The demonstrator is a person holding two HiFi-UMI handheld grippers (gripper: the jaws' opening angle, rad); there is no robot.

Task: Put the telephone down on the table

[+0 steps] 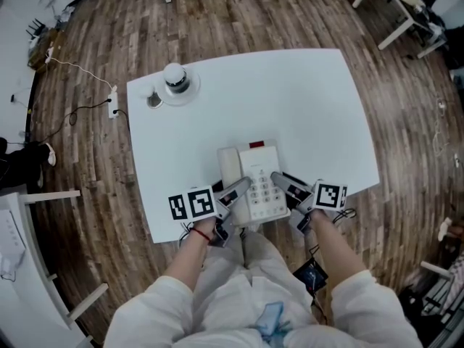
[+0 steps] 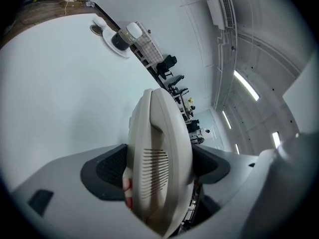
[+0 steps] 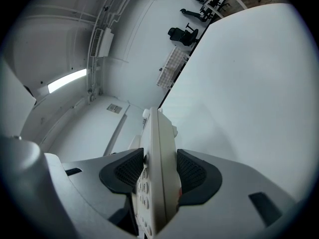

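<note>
A cream desk telephone (image 1: 254,182) with a keypad and a handset on its left side is over the near edge of the white table (image 1: 304,107). My left gripper (image 1: 239,191) is shut on the telephone's handset side, whose slotted end (image 2: 157,168) fills the space between the dark pads. My right gripper (image 1: 283,183) is shut on the keypad side; the thin edge of the telephone (image 3: 158,178) stands between its pads. Whether the telephone rests on the table or hangs just above it I cannot tell.
At the table's far left corner sits a white round dish (image 1: 176,85) with a domed grey object on it and a small cap beside it. A power strip (image 1: 112,101) and cables lie on the wood floor to the left. Other white tables stand far right.
</note>
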